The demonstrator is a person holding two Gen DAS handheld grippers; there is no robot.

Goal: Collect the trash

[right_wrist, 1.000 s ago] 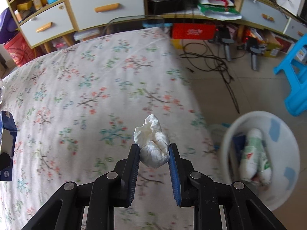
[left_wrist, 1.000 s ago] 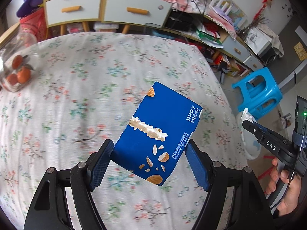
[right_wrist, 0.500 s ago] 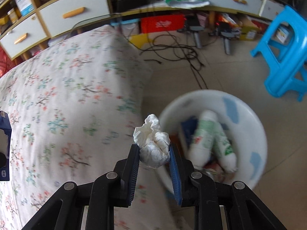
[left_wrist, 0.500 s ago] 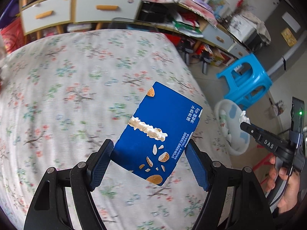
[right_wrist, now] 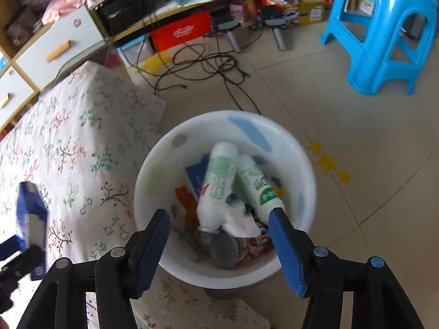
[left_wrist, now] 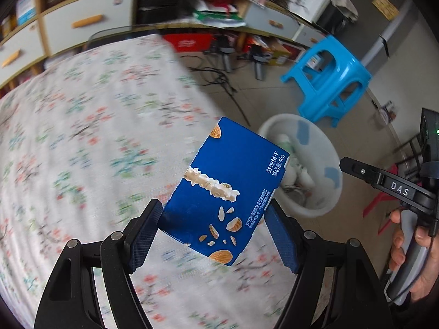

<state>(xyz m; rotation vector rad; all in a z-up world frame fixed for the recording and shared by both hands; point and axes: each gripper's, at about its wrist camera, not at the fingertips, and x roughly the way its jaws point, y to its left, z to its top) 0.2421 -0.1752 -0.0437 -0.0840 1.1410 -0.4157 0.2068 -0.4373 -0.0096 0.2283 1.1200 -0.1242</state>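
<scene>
Floral cloth (left_wrist: 82,142) covering the table, spreading wide on the left in both views and dropping off toward tiled floor (right_wrist: 343,96). Standing on that floor just beside the table's edge, white bin (right_wrist: 153,170), already holding two white-and-green bottles (right_wrist: 219,170), a blue carton and other scraps, probably parked there so trash can go straight over the edge. Sitting farther off on the floor, blue stool (right_wrist: 381,33), playing no part. Pinching blue biscuit box (left_wrist: 225,189) by its two side edges, left tongs (left_wrist: 212,235), spread wide because the box is wide, carrying it tilted over the table's edge with the bin just beyond, apparently on the way to being dropped in. Hovering straight above the bin's mouth, right tongs (right_wrist: 219,246), opening at this moment with nothing pressed between the pads. Lying loose on top of the rubbish below them, crumpled white tissue (right_wrist: 236,219), seemingly just let go, so judged as collected.
</scene>
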